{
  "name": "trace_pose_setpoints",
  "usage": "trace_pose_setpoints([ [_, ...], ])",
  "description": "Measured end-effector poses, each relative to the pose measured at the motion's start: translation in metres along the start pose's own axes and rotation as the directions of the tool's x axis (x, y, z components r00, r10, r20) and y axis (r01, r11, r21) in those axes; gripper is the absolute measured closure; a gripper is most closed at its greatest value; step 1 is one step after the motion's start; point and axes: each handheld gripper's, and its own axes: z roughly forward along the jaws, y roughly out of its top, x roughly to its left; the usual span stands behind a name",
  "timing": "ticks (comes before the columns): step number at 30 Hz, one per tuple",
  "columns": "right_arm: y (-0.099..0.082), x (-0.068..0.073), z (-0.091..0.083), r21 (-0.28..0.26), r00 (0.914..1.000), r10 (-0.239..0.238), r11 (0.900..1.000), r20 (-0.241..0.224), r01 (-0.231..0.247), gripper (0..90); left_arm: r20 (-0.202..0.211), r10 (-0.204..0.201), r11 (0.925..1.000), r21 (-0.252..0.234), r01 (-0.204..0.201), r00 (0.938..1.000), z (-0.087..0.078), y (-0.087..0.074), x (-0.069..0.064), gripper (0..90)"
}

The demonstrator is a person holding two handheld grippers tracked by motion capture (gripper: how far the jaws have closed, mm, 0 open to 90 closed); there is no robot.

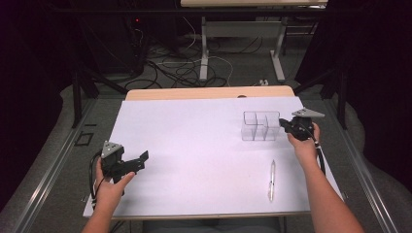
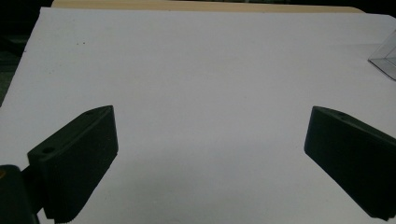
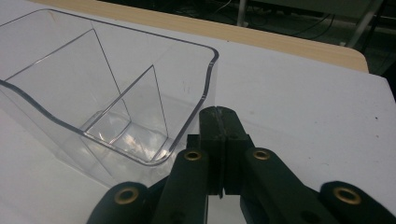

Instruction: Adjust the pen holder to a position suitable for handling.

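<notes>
We see a clear divided box [image 1: 261, 125] at the worktop's [image 1: 194, 126] far right. Our right hand-held gripper [image 1: 286, 125], jaws pressed together, sits just beside its right wall; the left hand-held gripper [image 1: 141, 159] gapes wide, well apart.

Dim room — bright sheet, soft focus

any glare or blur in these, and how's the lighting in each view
High view: white table cover evenly lit, surroundings dark; the pen glints. Left gripper view: dim, the left gripper jaws are soft black shapes. Right gripper view: clear organizer shows pale reflections on its walls; right gripper is sharp.
</notes>
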Motion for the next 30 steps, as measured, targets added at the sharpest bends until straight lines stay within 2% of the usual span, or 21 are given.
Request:
trace_pose_setpoints([
  [4,0.001,0.005,0.003,-0.002,0.9999,-0.004,1.0,-0.015,0.004,90.0,0.003,0.007,0.9999,0.007,-0.007,1.0,0.001,0.0,-0.001,2.9],
  [5,0.003,0.007,0.004,0.01,0.9997,-0.021,0.9997,-0.016,0.021,90.0,0.003,0.004,1.0,0.009,-0.004,1.0,0.001,0.0,-0.001,3.0],
  [11,0.009,0.015,0.008,0.021,0.9995,0.003,0.9998,-0.032,-0.002,90.0,0.006,0.003,1.0,0.006,-0.003,1.0,0.003,0.0,-0.001,3.1],
  [15,0.011,0.023,0.013,0.034,0.9987,-0.02,0.9992,-0.047,0.021,90.0,0.012,0.007,0.9999,0.012,-0.007,0.9999,0.004,0.0,-0.002,3.1],
  [22,0.014,0.039,0.021,0.054,0.9968,-0.031,0.9979,-0.074,0.035,90.0,0.02,0.011,0.9998,0.018,-0.011,0.9997,0.006,0.0,-0.004,3.2],
  [29,0.022,0.069,0.032,0.073,0.9937,-0.044,0.996,-0.103,0.051,90.0,0.025,0.013,0.9997,0.02,-0.013,0.9996,0.005,0.0,-0.004,3.3],
  [30,0.022,0.069,0.032,0.073,0.9937,-0.044,0.996,-0.103,0.051,90.0,0.025,0.013,0.9997,0.02,-0.013,0.9996,0.005,0.0,-0.004,3.4],
])
